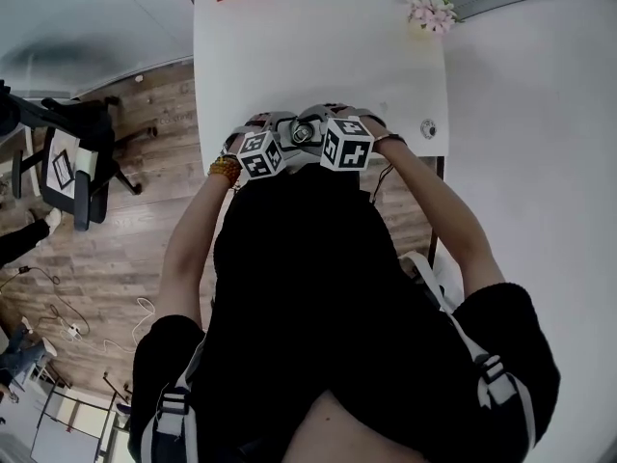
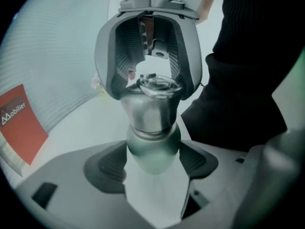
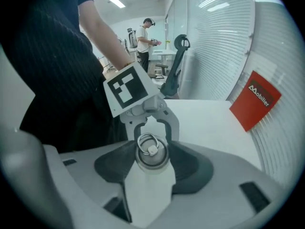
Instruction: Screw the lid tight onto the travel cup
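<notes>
Travel cup (image 2: 152, 128), one, in left gripper (image 2: 152, 163); lid (image 3: 151, 152), one, seemingly right gripper's (image 3: 152, 160)

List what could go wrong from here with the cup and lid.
1. The left gripper holds the travel cup only by its rounded lower end, so twisting may spin it in the pads.
2. The right gripper grips the smooth metal lid and may slip before it is tight.
3. Near the table edge, a dropped cup could hit the floor.
</notes>
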Demonstrator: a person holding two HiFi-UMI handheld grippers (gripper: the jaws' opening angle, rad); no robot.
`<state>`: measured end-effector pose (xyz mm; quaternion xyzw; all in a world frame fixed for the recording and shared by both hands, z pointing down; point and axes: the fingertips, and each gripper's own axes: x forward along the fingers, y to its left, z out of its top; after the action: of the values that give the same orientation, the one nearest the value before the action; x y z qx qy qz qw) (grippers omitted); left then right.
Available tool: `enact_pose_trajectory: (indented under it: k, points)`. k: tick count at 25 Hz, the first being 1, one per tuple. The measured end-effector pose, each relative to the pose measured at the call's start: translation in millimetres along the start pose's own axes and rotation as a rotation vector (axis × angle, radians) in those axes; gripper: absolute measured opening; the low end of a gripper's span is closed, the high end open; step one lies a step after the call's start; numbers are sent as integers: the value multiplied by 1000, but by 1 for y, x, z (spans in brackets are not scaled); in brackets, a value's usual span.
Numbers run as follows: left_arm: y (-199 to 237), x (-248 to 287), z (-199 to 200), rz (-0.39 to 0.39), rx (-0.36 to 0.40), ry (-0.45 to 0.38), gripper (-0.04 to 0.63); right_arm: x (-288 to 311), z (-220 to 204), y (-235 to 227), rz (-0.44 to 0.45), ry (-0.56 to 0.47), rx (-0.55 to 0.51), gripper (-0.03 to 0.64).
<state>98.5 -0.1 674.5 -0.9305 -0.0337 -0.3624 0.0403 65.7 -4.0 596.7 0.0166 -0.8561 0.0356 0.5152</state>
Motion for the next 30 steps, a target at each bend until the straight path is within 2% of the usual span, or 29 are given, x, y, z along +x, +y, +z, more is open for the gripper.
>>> enact_pose_trajectory:
  k: [11,16,19,21,23,26,28,30]
  points:
    - [2,-3,-2,203,-199,10,345,-2,3,-10,-180,-13,317,232]
    - [3,-2,-3,233,-221,3,346,0,-4,-12,-228,-27,440,233]
    - [3,-2,-3,237,-224,-4,347,2,-5,-12,-253,-39,445,235]
    - [3,-2,-2,232,-211,-12,348,2,-5,-12,-246,-49,430,238]
    - [3,-1,-2,204,-191,-30,350,-1,-2,-9,-214,-78,364,257]
    - [2,-7,-3,110,-147,-56,354,-7,4,1,-126,-97,145,275]
    - [3,-11,-6,24,-130,-56,354,-5,2,5,-75,-57,-10,275]
    - [6,-14,-8,-45,-132,-54,354,1,-1,4,-43,-21,-119,273]
